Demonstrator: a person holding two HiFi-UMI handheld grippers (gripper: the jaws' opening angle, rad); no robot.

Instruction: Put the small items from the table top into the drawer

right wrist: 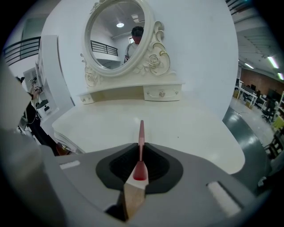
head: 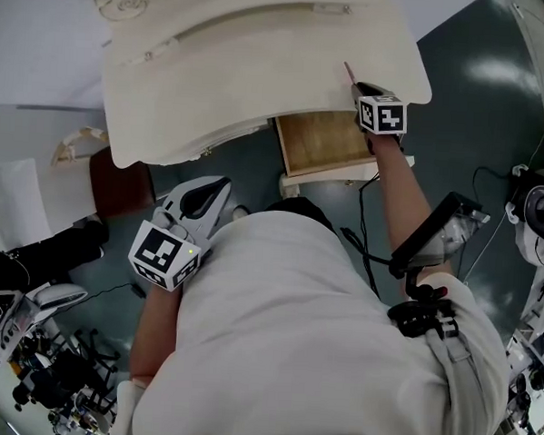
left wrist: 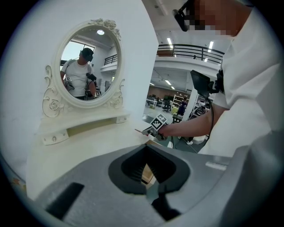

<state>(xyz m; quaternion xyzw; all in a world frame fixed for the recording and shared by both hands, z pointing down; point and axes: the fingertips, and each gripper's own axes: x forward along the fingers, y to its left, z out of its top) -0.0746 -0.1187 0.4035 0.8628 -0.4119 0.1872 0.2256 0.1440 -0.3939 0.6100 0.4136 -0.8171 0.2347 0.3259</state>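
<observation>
My right gripper [head: 358,86] is shut on a thin pink stick [head: 349,72], held at the front right edge of the white dressing table [head: 262,66], just above the open wooden drawer [head: 323,142]. In the right gripper view the stick [right wrist: 141,133] points from the gripper [right wrist: 140,162] out over the bare table top [right wrist: 186,128], with drawer wood [right wrist: 133,199] showing below. My left gripper [head: 221,189] hangs low in front of the table with its jaws together and nothing in them. Its own view shows the right gripper [left wrist: 148,130] with the stick [left wrist: 138,130].
An oval mirror [right wrist: 117,33] with small shelf drawers [right wrist: 162,93] stands at the table's back. A dark brown stool [head: 119,186] sits under the table's left side. Cables and equipment [head: 37,354] crowd the floor at left, more gear [head: 541,208] at right.
</observation>
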